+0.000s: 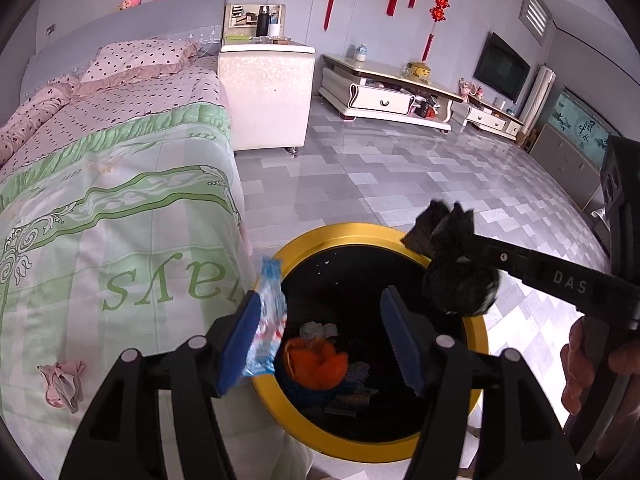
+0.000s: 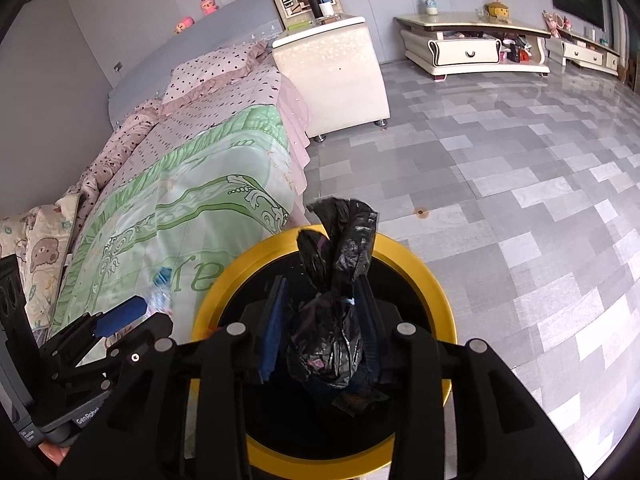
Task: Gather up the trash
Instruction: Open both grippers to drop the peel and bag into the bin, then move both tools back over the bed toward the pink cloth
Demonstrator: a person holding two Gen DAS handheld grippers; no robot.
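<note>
Your left hand-held gripper (image 1: 328, 340) is open over the bin (image 1: 478, 336), which stands on the floor beside the bed (image 1: 120, 208). A blue wrapper (image 1: 269, 320) touches only its left pad. Your right hand-held gripper (image 2: 324, 328) has its pads apart around a black bag (image 2: 332, 320), right above the bin.

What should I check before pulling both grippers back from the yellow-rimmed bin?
1. Left gripper open: ok; jaws stand wide.
2. Blue-and-white wrapper dropped: not ok; it clings to the left pad, at the rim.
3. Black knotted bag over the bin: ok.
4. Black bag released by the right gripper: cannot tell; it sits between the pads.
5. Pink crumpled wad on the bedspread collected: not ok.
</note>
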